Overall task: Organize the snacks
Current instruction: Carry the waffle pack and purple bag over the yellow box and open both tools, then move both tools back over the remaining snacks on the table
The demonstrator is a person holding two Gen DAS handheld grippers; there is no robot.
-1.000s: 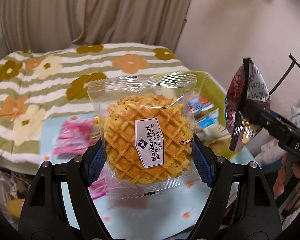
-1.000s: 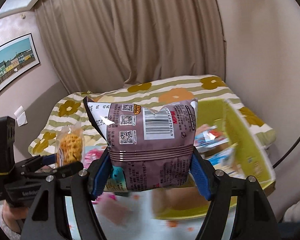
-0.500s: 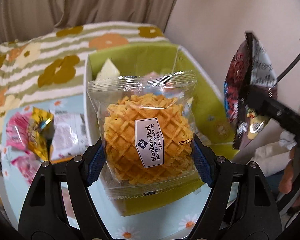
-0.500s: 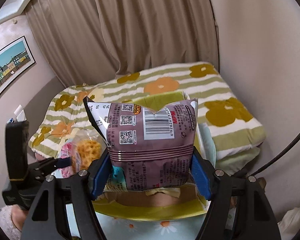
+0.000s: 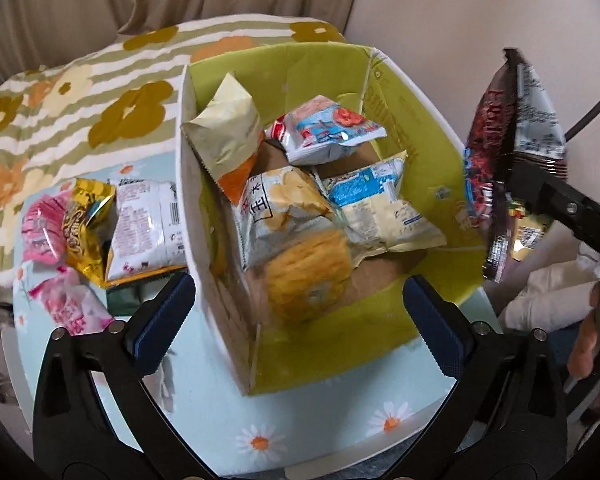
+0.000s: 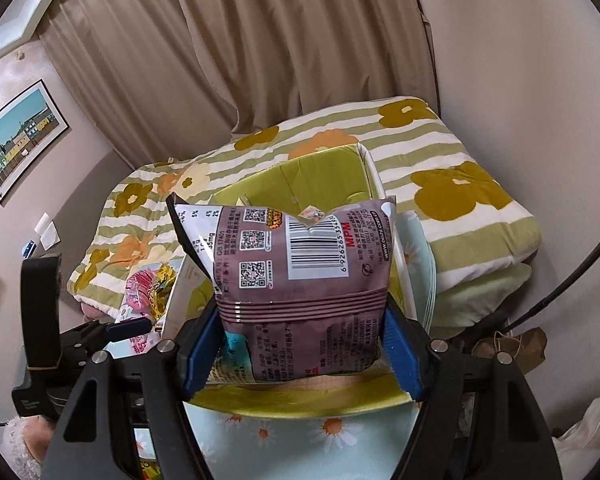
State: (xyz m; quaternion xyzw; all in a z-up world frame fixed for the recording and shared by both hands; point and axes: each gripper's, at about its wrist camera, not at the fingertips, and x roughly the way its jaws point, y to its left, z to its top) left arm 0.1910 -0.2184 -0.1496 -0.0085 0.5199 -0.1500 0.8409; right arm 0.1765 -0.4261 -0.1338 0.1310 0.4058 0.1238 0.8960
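Observation:
My left gripper (image 5: 300,312) is open and empty above the near edge of the green box (image 5: 416,128). The waffle packet (image 5: 308,276) lies blurred inside the box on top of several snack bags (image 5: 364,200). My right gripper (image 6: 302,350) is shut on a maroon snack bag (image 6: 296,280) and holds it upright above the box (image 6: 320,172); that bag also shows at the right of the left wrist view (image 5: 508,152). The left gripper shows at the left of the right wrist view (image 6: 128,326).
Loose snacks lie on the light-blue daisy cloth left of the box: pink packets (image 5: 44,224), a gold bag (image 5: 86,220), a white bag (image 5: 148,224). A striped flowered blanket (image 5: 80,92) lies behind. A wall stands to the right.
My left gripper opened and let go of the waffle packet, which dropped into the green box. The right gripper still holds the maroon bag and has moved closer over the box.

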